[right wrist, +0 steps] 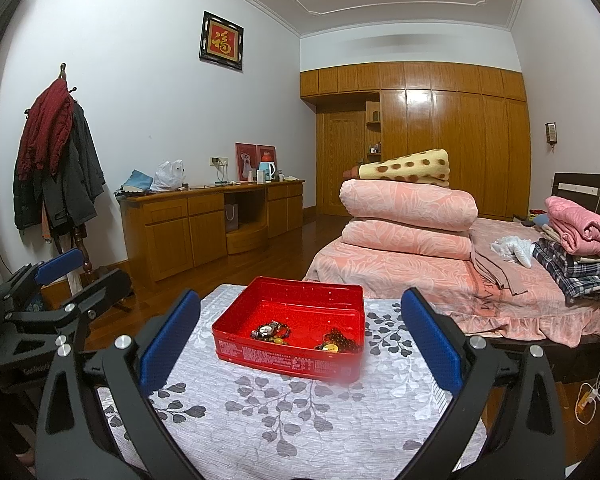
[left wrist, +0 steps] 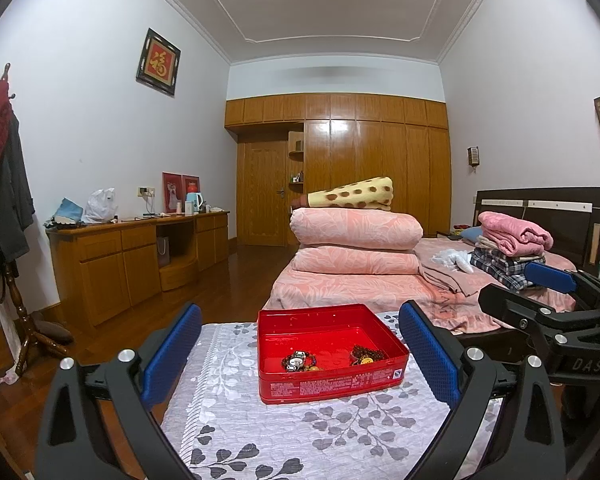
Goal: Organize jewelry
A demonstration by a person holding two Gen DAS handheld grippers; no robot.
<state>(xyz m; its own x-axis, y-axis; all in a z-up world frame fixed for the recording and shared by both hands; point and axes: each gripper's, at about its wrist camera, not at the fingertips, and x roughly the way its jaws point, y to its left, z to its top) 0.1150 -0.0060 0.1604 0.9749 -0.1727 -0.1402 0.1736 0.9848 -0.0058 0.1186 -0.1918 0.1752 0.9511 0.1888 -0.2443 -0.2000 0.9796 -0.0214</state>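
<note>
We hold both tongs, the left gripper (left wrist: 300, 354) and right gripper (right wrist: 300, 344), apart and empty, with all visible jewelry (left wrist: 300, 361) already inside the red tin (left wrist: 328, 386).

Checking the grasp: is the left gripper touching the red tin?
Apart. The left wrist view shows the open left gripper straddling the red tin, cloth visible between.

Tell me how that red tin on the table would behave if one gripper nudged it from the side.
The red tin looks like thin metal holding only a few beaded bracelets, so it is probably light. Being low and wide, it would likely slide, not tip. The leaf-patterned cloth beneath may bunch and drag along.
</note>
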